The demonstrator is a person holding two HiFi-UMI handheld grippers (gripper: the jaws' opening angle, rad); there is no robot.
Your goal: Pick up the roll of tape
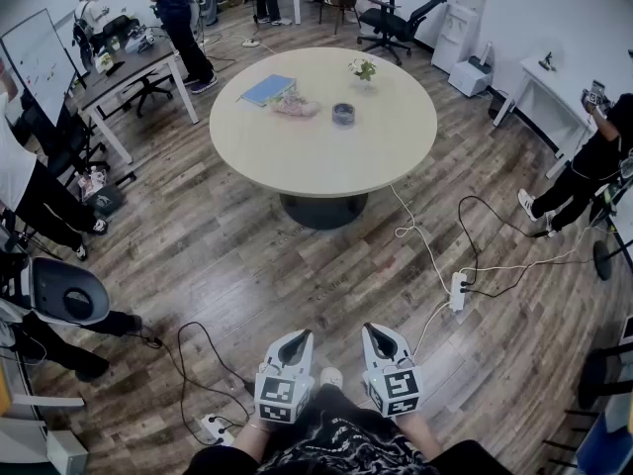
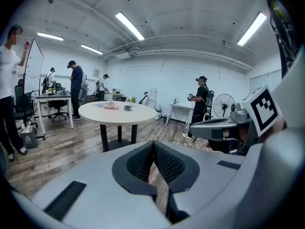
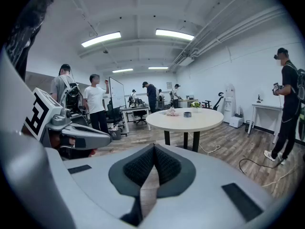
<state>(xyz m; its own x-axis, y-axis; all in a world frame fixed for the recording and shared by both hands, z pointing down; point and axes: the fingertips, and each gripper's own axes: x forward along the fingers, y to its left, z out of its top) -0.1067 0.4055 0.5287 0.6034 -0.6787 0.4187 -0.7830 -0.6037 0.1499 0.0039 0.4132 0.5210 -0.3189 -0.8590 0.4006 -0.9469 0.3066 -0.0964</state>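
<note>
The roll of tape is a small dark ring lying on the round beige table in the middle of the room; it also shows far off in the left gripper view as the tape and in the right gripper view as the tape. My left gripper and right gripper are held side by side low in the head view, well short of the table, over the wooden floor. Both are shut with nothing between their pads.
On the table lie a blue book, a pink bundle and a small flower pot. Cables and a power strip trail on the floor at right. Several people stand around; desks and office chairs line the edges.
</note>
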